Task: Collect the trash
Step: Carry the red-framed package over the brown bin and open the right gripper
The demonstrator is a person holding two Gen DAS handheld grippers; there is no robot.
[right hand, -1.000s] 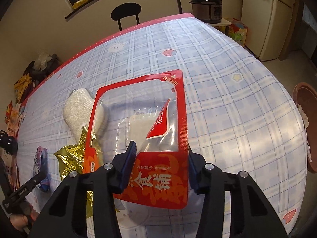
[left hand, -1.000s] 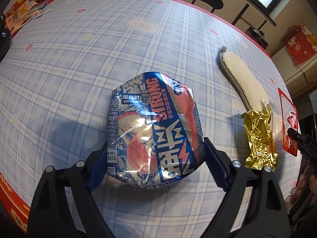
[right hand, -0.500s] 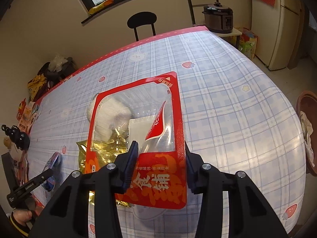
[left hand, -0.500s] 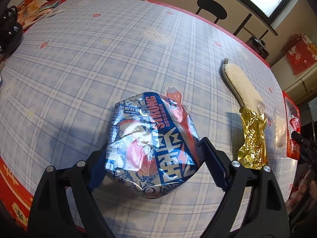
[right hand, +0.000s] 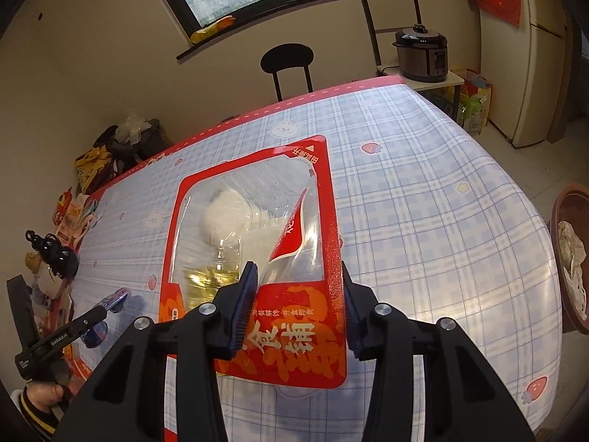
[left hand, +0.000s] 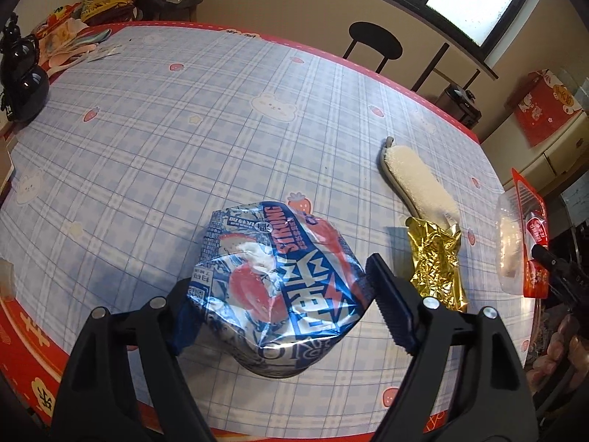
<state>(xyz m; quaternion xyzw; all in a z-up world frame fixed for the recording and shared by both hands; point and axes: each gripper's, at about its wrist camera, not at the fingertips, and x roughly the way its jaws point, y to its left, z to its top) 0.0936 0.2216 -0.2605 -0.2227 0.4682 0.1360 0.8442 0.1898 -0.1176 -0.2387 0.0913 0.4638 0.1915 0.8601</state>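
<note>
My left gripper (left hand: 283,305) is shut on a crumpled blue and red snack bag (left hand: 272,269) and holds it above the checked table (left hand: 184,118). My right gripper (right hand: 294,309) is shut on a red pouch with a clear window (right hand: 257,258), also lifted off the table; the pouch shows edge-on in the left wrist view (left hand: 522,239). A crumpled gold foil wrapper (left hand: 438,261) lies on the table right of the blue bag. A white fluffy insole (left hand: 416,180) lies just behind the wrapper.
A brown bin (right hand: 570,265) with paper in it stands on the floor right of the table. A black helmet (left hand: 22,88) sits at the table's left edge. A black chair (right hand: 287,62) and a rice cooker (right hand: 423,51) stand beyond the far edge.
Both grippers have risen with their bags, so the table looks farther away. The red pouch now hangs over the gold wrapper and insole in the right wrist view.
</note>
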